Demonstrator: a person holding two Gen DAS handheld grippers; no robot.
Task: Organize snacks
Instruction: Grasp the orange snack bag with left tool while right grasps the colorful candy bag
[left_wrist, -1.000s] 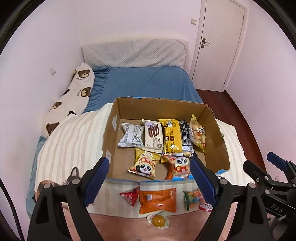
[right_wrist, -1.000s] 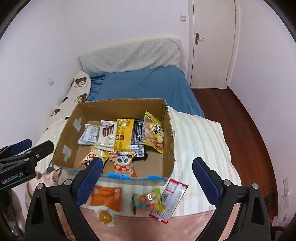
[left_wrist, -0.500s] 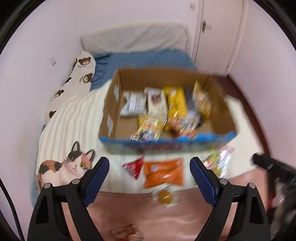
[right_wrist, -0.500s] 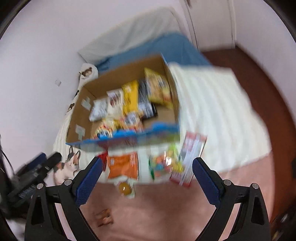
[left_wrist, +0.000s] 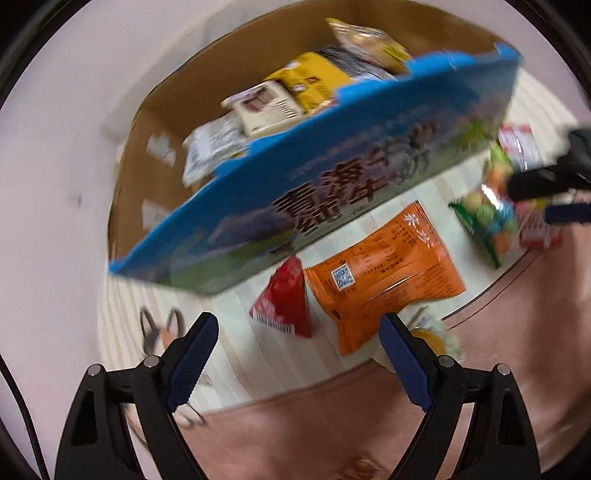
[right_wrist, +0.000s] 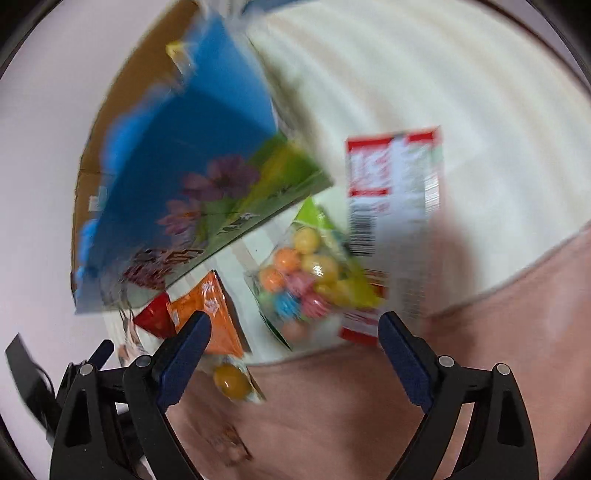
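Beside the cardboard box (left_wrist: 303, 184) on the striped blanket (right_wrist: 424, 85), loose snacks lie just outside its blue front wall: a red triangular packet (left_wrist: 286, 302), an orange packet (left_wrist: 384, 277), a bag of coloured candy balls (right_wrist: 306, 280) and a red-and-white wrapper (right_wrist: 395, 206). More snacks already sit inside the box. The left gripper (left_wrist: 299, 363) has its jaws spread and empty, near the red and orange packets. The right gripper (right_wrist: 291, 363) is empty too, its jaws closing slightly over the candy bag. Both views are blurred. Likely risks: the candy bag overlaps the wrapper, so a pinch may drag both, and slick film may slip from the jaws.
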